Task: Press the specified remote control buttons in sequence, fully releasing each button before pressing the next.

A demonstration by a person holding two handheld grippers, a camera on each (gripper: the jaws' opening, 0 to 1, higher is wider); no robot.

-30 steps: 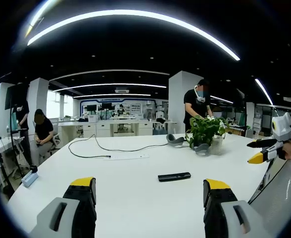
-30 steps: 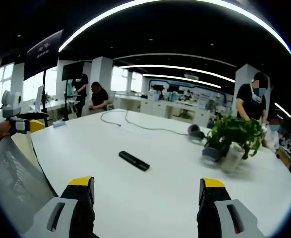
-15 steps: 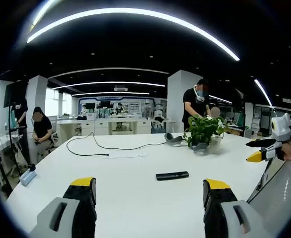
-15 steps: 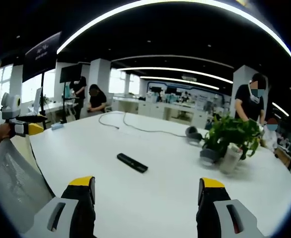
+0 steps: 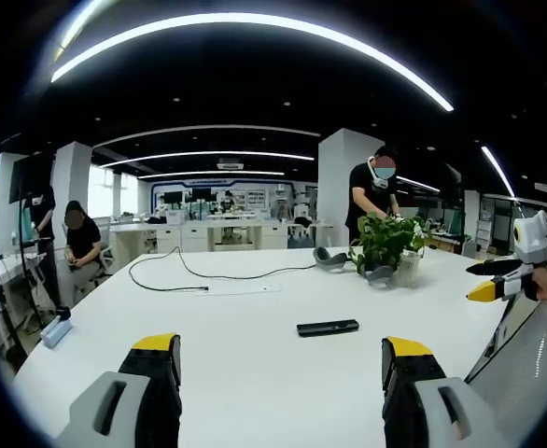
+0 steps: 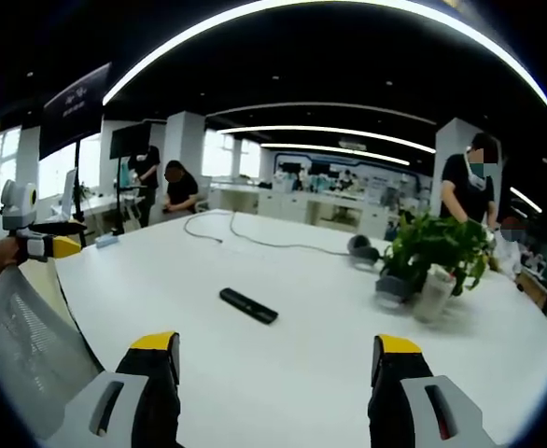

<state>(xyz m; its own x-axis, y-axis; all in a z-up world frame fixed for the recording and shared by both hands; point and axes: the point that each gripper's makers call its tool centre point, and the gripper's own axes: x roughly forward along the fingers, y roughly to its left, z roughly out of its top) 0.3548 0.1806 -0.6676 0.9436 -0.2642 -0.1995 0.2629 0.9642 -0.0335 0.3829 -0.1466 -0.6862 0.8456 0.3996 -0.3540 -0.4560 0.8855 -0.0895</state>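
Observation:
A slim black remote control (image 5: 328, 328) lies flat on the white table (image 5: 236, 345), ahead of both grippers and apart from them. In the left gripper view my left gripper (image 5: 283, 369) stands open, nothing between its yellow-tipped jaws, with the remote beyond its right jaw. The right gripper view shows the same remote (image 6: 248, 305) ahead and slightly left, and my right gripper (image 6: 272, 364) open and empty over the table (image 6: 301, 364). The right gripper (image 5: 497, 280) also appears at the far right of the left gripper view; the left gripper (image 6: 35, 235) appears at the far left of the right gripper view.
A potted plant (image 5: 386, 247) and a grey headset (image 5: 330, 260) sit at the table's far side, with a black cable (image 5: 199, 278) running across it. A mesh chair back (image 6: 31, 355) stands by the near edge. Several people (image 5: 371, 191) are in the office behind.
Both views have shifted slightly with the hands. The remote has not moved, and both grippers have stayed open.

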